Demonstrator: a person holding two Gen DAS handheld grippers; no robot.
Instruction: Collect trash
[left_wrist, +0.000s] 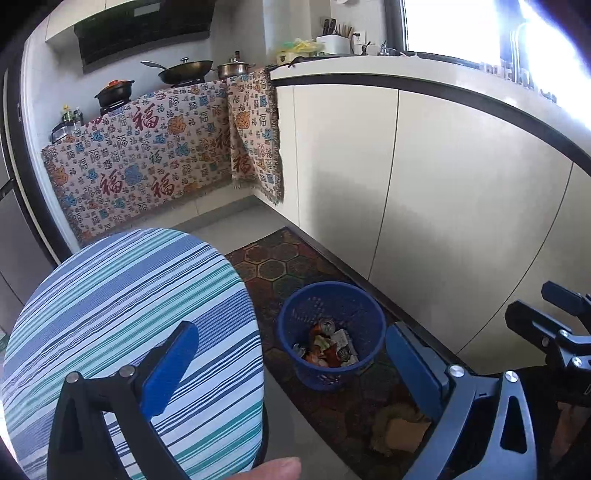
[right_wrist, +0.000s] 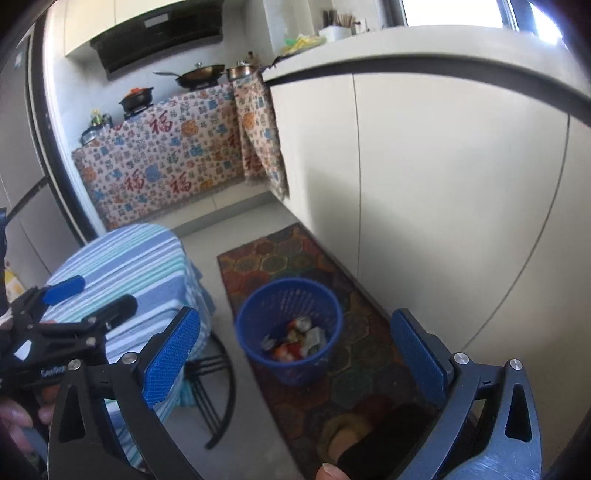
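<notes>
A blue plastic waste bin (left_wrist: 320, 377) (right_wrist: 291, 370) stands on a patterned rug below both grippers. Inside it lies trash (left_wrist: 330, 344) (right_wrist: 296, 338): a can, crumpled wrappers and paper. My left gripper (left_wrist: 291, 365) is open with nothing between its blue pads, above and short of the bin. My right gripper (right_wrist: 295, 354) is open and empty too, over the bin's near side. In the right wrist view the left gripper (right_wrist: 88, 301) shows at the left edge, over the stool. In the left wrist view the right gripper (left_wrist: 548, 314) shows at the right edge.
A round stool with a blue-striped cover (left_wrist: 129, 325) (right_wrist: 129, 269) stands left of the bin. The hexagon-patterned rug (left_wrist: 280, 258) (right_wrist: 266, 258) runs along cream cabinets (left_wrist: 424, 184). A slippered foot (right_wrist: 351, 432) rests on the rug's near end. A stove with pans is at the back.
</notes>
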